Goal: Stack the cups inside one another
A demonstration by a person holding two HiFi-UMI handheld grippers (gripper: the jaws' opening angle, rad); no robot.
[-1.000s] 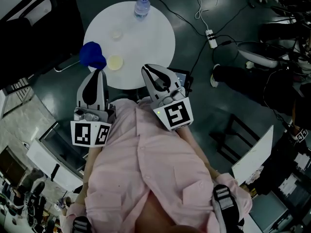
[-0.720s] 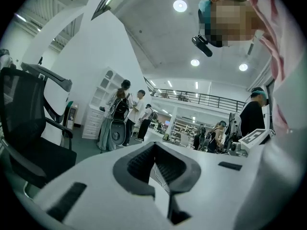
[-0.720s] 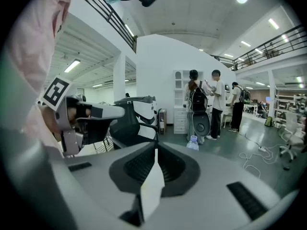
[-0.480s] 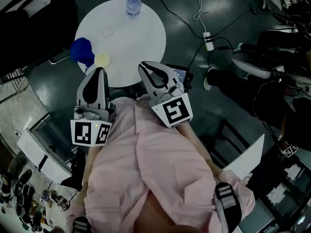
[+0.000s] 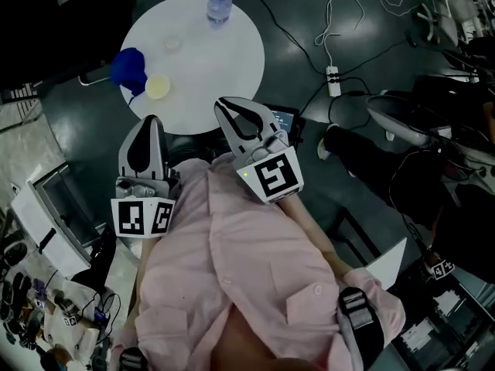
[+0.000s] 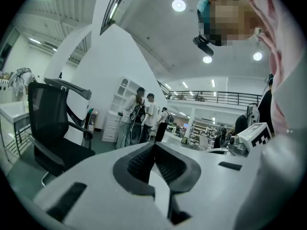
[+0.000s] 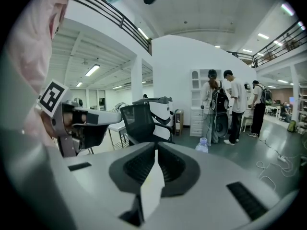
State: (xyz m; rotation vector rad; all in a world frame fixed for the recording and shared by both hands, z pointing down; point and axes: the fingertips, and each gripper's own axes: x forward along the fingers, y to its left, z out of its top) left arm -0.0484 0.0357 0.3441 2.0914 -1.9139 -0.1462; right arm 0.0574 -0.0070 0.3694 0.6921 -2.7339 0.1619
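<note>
By the left edge of the table (image 5: 224,60) stand the blue cup (image 5: 128,66) and yellow cup (image 5: 158,86); my left gripper (image 5: 148,122) and right gripper (image 5: 225,104) hang closed and empty at its near edge.

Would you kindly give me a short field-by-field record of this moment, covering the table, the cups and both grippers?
table: round, white
blue cup: at the table's left edge
yellow cup: next to the blue cup, not nested
pale cup: stands apart, further in
water bottle: upright at the far edge
left gripper: jaws together, empty, short of the table
right gripper: jaws together, empty, at the table's near edge
stacking: not yet begun
</note>
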